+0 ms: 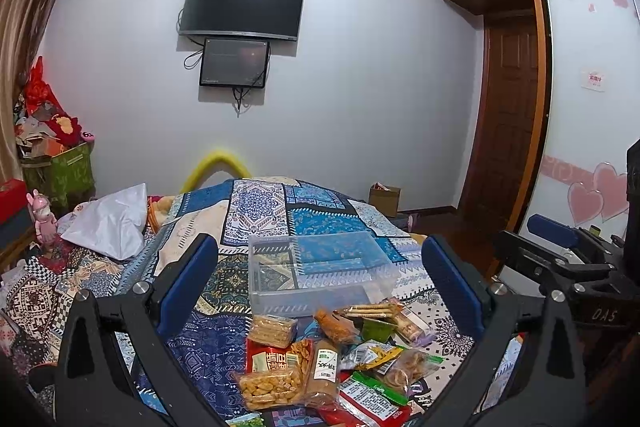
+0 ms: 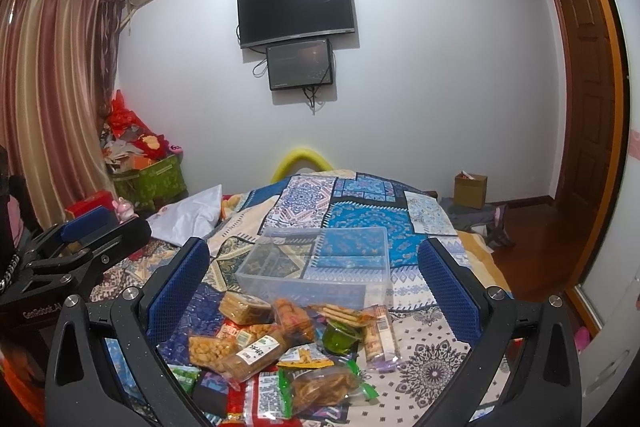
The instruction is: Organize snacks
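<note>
Both units are held above a bed (image 1: pixel 256 211) covered with a blue patchwork spread. Left hand-held gripper (image 1: pixel 320 279): jaws spread wide, blue pads facing each other, nothing between them; released. Right hand-held gripper (image 2: pixel 314 277): same condition, jaws wide apart, released, nothing held. Each unit shows at the edge of the other's view: the right one at the right edge of the left wrist view, the left one at the left edge of the right wrist view. Snack pile (image 1: pixel 332 355) lies on the spread at the near end of the bed, loose and overlapping, framed between the jaws in both views. Identifiable items: a clear pack of peanuts (image 2: pixel 212 349), a long brown bar with a green-and-white label (image 2: pixel 256 349), a small green jelly cup (image 2: pixel 338 337), a pack of thin cracker sticks (image 1: pixel 370 309), a bag of round fried crisps (image 2: pixel 326 383), and red-and-green sachets (image 1: pixel 370 397) nearest the cameras. Clear plastic bin (image 1: pixel 316 269) sits upright on the spread just beyond the pile, nothing visible inside; the nearest packs lie right at its front wall. On the far wall hangs a dark television (image 2: pixel 296 7) with a smaller screen (image 2: pixel 300 65) below it.
</note>
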`<state>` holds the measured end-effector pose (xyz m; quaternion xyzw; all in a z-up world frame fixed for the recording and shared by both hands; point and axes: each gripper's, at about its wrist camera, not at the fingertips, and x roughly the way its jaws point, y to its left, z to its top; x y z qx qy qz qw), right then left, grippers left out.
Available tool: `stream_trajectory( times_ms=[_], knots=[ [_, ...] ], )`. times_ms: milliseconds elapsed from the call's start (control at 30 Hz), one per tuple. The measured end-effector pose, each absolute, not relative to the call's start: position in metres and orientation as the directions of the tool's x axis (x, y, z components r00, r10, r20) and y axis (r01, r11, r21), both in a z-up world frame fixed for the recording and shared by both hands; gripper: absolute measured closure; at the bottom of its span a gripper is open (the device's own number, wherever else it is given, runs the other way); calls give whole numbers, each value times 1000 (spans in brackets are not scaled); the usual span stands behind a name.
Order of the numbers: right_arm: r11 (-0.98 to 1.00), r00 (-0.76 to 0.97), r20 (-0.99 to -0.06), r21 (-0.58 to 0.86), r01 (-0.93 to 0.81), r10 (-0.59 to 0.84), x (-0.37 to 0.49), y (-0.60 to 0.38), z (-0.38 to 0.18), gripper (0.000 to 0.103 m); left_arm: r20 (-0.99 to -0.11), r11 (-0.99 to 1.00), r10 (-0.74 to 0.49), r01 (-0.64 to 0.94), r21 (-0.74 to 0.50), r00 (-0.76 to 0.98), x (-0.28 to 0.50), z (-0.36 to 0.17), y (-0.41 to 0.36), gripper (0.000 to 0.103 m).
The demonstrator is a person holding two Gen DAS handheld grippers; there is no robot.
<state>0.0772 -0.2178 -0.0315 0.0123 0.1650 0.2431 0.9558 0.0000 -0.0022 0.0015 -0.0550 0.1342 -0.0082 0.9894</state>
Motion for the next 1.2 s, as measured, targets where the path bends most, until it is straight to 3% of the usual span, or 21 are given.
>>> stream_trajectory(
  times_ms=[833, 1200],
  knots=[
    [883, 830, -307, 94, -459, 465, 75, -219, -29, 0, -263, 994, -38, 9, -110, 964, -1, 0, -5, 0],
    [886, 821, -338, 110, -451, 460, 92, -219, -38, 0, -306, 993, -38, 3, -116, 951, 16, -10, 1, 0]
  ],
)
